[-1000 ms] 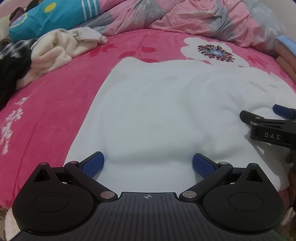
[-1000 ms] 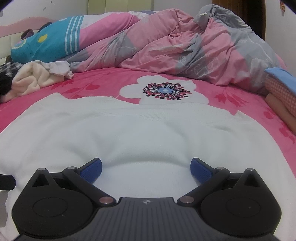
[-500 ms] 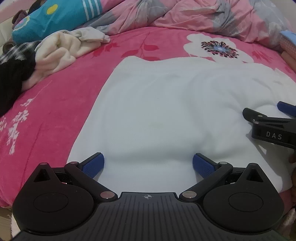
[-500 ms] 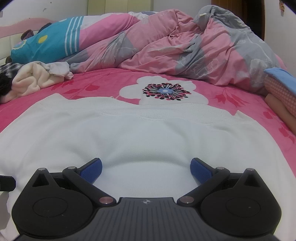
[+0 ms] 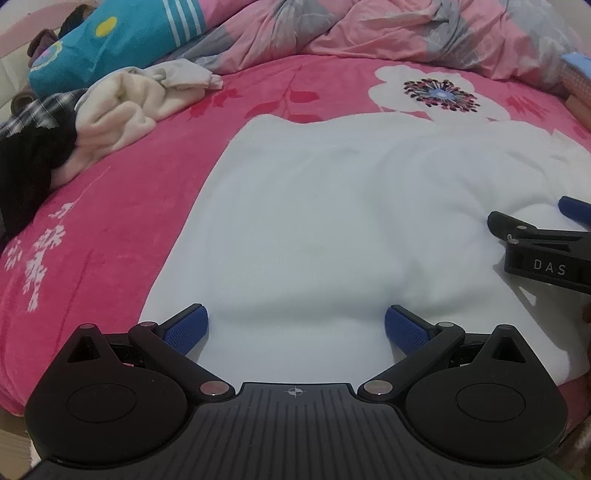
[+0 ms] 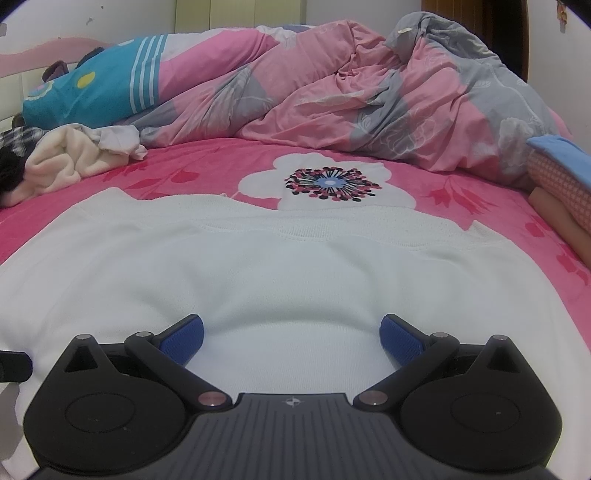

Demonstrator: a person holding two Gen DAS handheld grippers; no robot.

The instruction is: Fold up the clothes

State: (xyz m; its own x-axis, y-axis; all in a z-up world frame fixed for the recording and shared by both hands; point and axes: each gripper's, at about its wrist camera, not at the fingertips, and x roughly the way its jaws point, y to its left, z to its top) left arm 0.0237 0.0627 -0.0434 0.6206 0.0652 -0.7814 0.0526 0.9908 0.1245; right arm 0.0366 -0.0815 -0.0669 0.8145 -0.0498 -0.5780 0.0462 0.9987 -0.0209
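While your left gripper (image 5: 295,325) hovers with jaws wide over the near hem, the white garment (image 5: 325,221) lies flat on the bed (image 5: 122,199), ready to pinch. Right wrist view: right gripper (image 6: 291,334) likewise spread, empty, low over the cloth.

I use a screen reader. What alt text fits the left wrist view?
A white garment lies spread flat on a pink floral bedspread, with the open left gripper low over its near edge. The right gripper enters at the right edge, and a heap of unfolded clothes sits far left before a rumpled pink and grey duvet.
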